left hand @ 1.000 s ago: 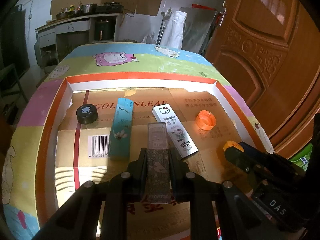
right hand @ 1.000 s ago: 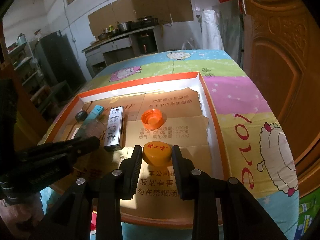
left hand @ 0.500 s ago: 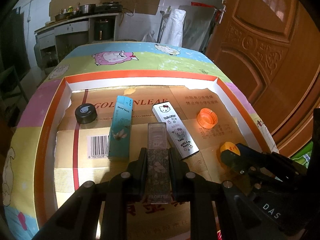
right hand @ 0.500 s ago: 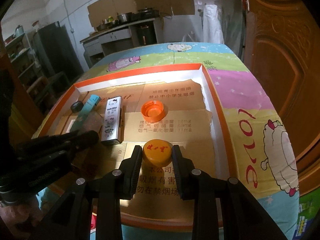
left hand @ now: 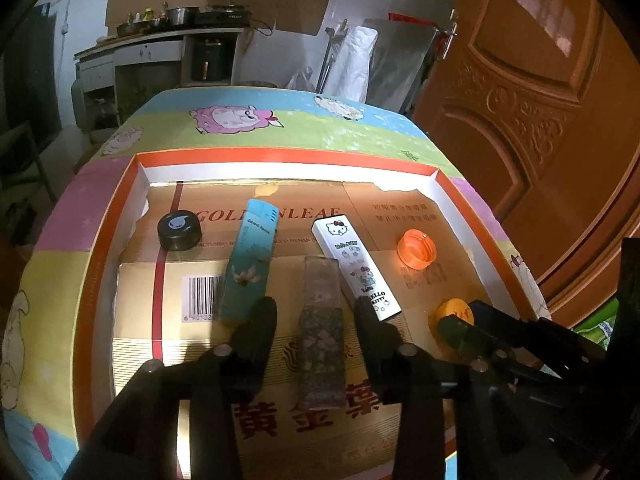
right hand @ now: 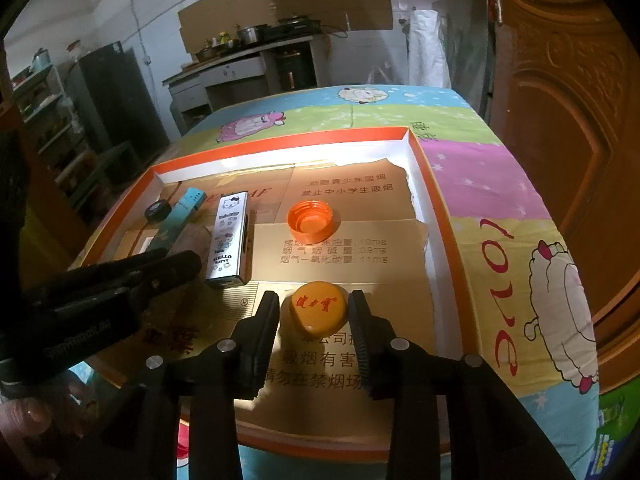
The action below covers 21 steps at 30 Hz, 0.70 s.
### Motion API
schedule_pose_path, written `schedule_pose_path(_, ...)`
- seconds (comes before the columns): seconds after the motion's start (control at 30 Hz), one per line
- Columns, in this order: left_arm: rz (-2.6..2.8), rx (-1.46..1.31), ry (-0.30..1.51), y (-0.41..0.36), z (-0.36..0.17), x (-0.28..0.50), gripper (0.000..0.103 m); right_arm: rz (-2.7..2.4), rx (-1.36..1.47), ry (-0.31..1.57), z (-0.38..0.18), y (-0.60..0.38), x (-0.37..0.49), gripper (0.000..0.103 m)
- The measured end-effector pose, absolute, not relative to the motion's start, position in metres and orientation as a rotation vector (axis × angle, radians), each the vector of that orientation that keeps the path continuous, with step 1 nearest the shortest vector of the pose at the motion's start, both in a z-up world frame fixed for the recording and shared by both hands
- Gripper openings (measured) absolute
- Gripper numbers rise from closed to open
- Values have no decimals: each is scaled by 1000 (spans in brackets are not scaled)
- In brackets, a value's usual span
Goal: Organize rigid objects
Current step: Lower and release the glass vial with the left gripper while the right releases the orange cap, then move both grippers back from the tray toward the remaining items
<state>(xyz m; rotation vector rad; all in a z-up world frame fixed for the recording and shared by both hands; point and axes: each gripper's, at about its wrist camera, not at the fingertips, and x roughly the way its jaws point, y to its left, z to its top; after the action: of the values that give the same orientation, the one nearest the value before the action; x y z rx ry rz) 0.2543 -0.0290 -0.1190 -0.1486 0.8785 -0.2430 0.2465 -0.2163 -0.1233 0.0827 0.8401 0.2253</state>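
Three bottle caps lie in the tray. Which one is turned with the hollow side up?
The orange cap, lying alone toward the tray's far right, shows its open inside. The black cap and the yellow cap with red characters both lie closed top up.

In the left wrist view the right gripper covers the near half of the yellow cap, so only a sliver of its top and red print shows. The near end of the dark floral box is in shadow, and its lettering cannot be read. The barcode is cut off by the teal box, whose body also hides letters of the gold wording behind it. In the right wrist view the left gripper hides most of the dark box and the teal box's near end; the black cap is too small to make out its mark. A fingertip at the lower left is blurred and cropped by the frame's edge.
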Motion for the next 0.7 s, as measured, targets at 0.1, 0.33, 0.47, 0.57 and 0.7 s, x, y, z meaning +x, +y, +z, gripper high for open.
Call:
schedule_pose_path(0.1,-240,-151,868,-27,-116,253,40,225,85,839,-123,-215,245,37)
schedule_pose_path(0.33,-241,-142,842,-27,-106,246,40,215,93,832,-119,-216,239,37)
schedule_pose_path(0.47,-242,-143,831,-26,-100,241,40,205,103,818,-112,-219,235,37)
schedule_pose_path(0.57,-243,-143,825,-25,-96,236,40,201,107,812,-107,-222,231,37)
schedule_pose_path(0.7,-247,-143,818,-24,-89,228,40,199,108,803,-100,-222,223,37)
